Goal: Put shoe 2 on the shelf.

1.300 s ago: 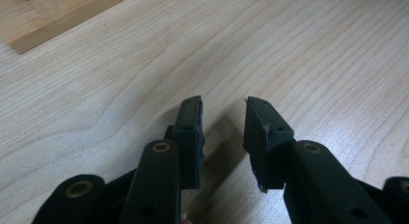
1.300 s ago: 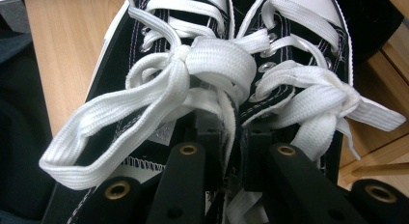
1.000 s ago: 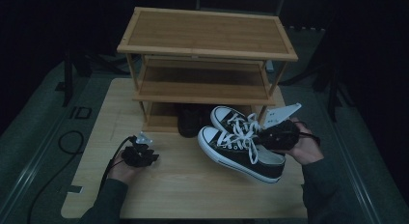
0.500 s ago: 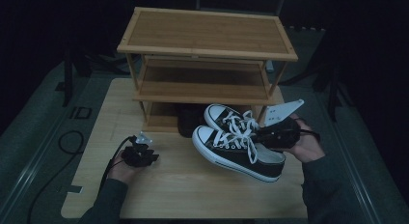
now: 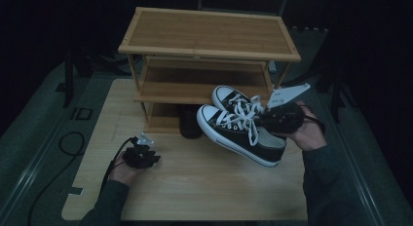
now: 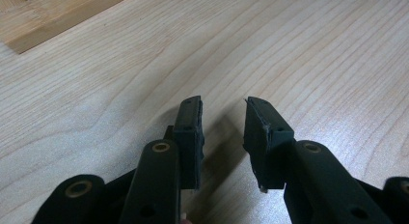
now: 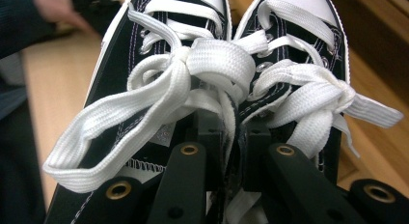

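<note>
High view, items listed left to right. Left gripper (image 5: 144,149): resting low over the table (image 5: 195,187) in the person's left hand, jaws standing spread with nothing between them; in the left gripper view, bare wood is lying under and ahead of the tips (image 6: 222,122), so it is likely idling in reserve. Dark shoe (image 5: 189,122): sitting on the bottom level of the rack (image 5: 209,38), well ahead of the left jaws. Pair of sneakers (image 5: 238,126): hanging above the table, toes pointing toward the rack, heels nearest the right gripper (image 5: 282,116). Right gripper view: jaws are pinching the two inner side walls together just behind the white laces (image 7: 212,64), which seems to be why both shoes are travelling as one. Open room: the middle shelf (image 5: 195,84) ahead of the toes is looking free; its front edge and right post are sitting close to the near toe.
</note>
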